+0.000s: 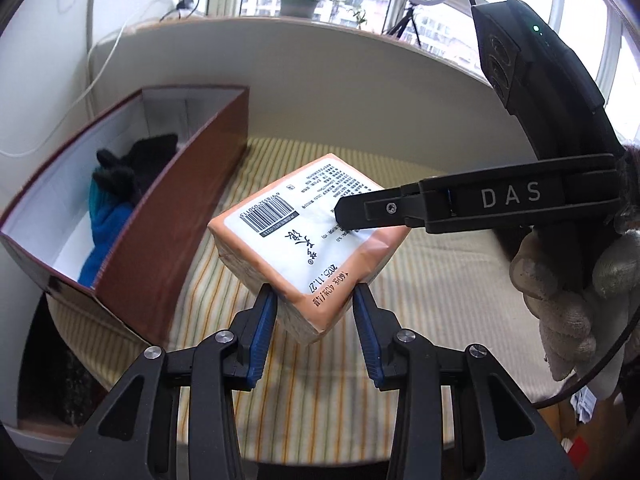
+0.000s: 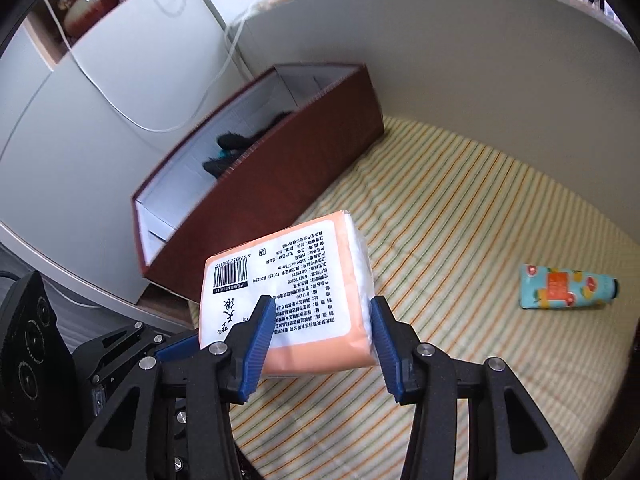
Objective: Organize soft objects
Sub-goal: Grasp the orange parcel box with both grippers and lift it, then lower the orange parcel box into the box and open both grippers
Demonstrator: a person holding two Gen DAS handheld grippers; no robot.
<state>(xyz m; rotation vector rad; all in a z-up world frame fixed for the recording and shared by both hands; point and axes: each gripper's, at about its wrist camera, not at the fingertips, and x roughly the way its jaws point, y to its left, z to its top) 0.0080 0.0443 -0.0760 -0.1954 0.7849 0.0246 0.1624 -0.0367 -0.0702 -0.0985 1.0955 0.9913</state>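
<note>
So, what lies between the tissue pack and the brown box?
Only bare striped cloth lies between the tissue pack and the brown box, seen best in the right wrist view.

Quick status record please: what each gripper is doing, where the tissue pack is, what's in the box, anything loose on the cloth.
left gripper: closed on tissue pack corner
right gripper: closed across the pack's other end
tissue pack: raised off striped cloth, label up
brown box: open, beside the pack
box contents: black glove, blue glove
loose: hand cream tube, lying on cloth
</note>
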